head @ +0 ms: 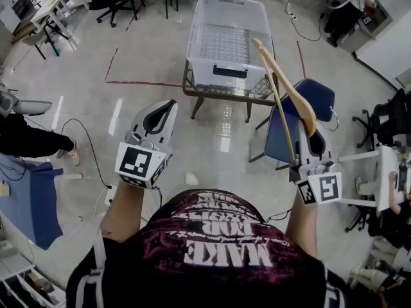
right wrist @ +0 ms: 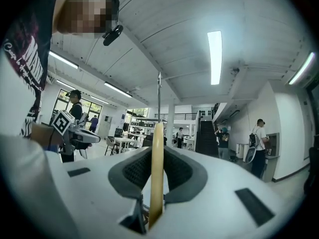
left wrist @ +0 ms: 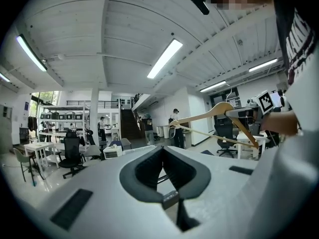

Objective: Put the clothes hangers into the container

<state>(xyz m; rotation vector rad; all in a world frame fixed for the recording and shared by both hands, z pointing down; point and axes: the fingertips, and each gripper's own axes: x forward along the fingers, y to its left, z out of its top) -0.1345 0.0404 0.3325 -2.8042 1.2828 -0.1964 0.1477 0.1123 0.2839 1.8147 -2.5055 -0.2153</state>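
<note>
Head view is showing the wooden hanger [head: 300, 100] sticking up and leaning away from the right gripper [head: 313, 143], whose jaws are pinching narrowly on its near end. It is hanging well short of the clear container [head: 225, 69] sitting on a low table [head: 218, 94] ahead. The left gripper [head: 168, 108] is hovering alongside with jaws together, gripping nothing, and a blue chair [head: 321, 95] is standing just right of the table.

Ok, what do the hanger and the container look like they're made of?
Hanger: likely wood, pale tan, smooth and faintly glossy. Container: probably clear plastic, since the walls are translucent and the gridded bottom shows through.
</note>
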